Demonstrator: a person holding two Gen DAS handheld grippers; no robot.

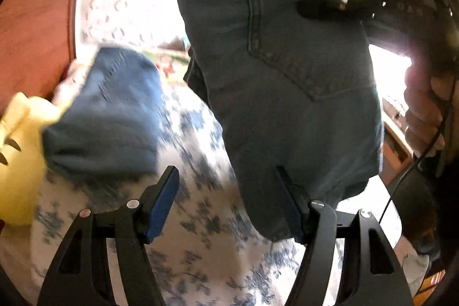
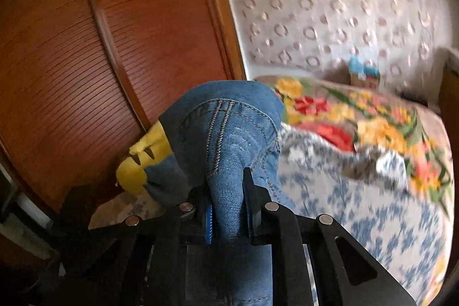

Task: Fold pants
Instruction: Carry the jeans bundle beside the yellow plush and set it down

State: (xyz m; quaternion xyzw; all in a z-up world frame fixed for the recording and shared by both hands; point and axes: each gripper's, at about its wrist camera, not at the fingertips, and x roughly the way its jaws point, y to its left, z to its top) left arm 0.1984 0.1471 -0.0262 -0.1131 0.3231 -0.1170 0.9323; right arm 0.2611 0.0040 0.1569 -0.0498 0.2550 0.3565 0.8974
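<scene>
Pants in blue denim are the whole business here, and they hang in the air over the bed, not lying on it. Going from the left of the left wrist view: a yellow soft toy (image 1: 17, 157) sits at the bed's edge by the wooden wardrobe door (image 1: 34, 19), and just beside it lies a bundle of blue denim (image 1: 106, 116), bunched and blurred, resting on the blue-flowered sheet (image 1: 200, 234). Whether that bundle is a second garment or the far end of the same pair, I cannot tell. Next come the left tongs (image 1: 226, 208), standing apart with nothing pressed between the pads; the right-hand pad lies against the hanging cloth's lower hem, yet no pinch shows. To the right hangs the seat of the pants (image 1: 287, 70), back pocket facing the camera, held up near its top edge by the right tongs (image 1: 341, 8), with a hand (image 1: 424, 116) behind on the handle.

In the right wrist view those tongs are clamped on a thick fold of denim, seams running between the pads.

My judgement: the folding is at an early stage. The cloth is gathered and lifted, not laid flat; no neat fold shows. Spreading, doubling the legs and folding over appear left to do.
</scene>
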